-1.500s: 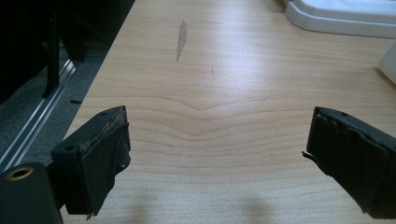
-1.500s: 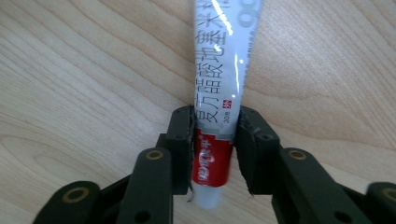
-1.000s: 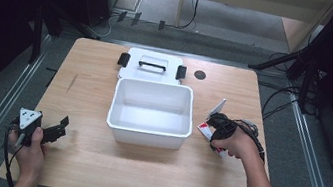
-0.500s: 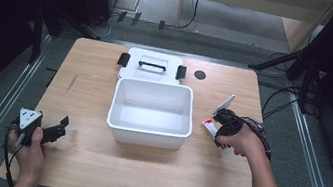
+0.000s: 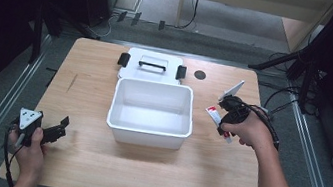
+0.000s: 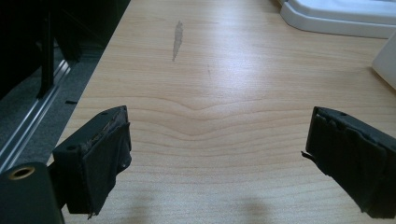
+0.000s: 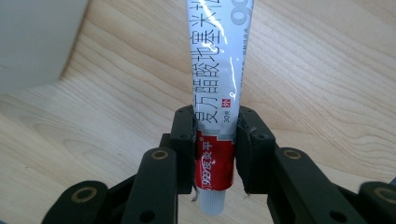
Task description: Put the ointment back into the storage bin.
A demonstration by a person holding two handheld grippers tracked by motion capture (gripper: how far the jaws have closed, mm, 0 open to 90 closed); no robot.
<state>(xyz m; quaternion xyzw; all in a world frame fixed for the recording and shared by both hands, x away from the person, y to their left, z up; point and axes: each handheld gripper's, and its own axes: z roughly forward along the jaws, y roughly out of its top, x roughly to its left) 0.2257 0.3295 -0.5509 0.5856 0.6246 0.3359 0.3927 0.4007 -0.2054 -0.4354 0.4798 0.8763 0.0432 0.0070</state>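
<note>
The right tongs point(image 7: 215, 140) are closed on a tube point(image 7: 217, 79) of ointment, white and silver with a red band near its cap. In the right gripper view the two black jaws press the tube from both sides at the red band, and the white cap points down toward the camera. In the high view the tube point(image 5: 213, 114) is held above the wooden surface point(image 5: 142, 170), near its right edge, just beside the right wall of the white bin point(image 5: 148, 131). The bin stands in the middle of the surface and looks empty. Behind it, at the far edge, lies a white lid point(image 5: 150, 70) with a black handle and black clips. The left tongs point(image 6: 219, 154) are open, with only bare wood between the jaws. They point(image 5: 58, 129) rest near the front left corner of the surface.
</note>
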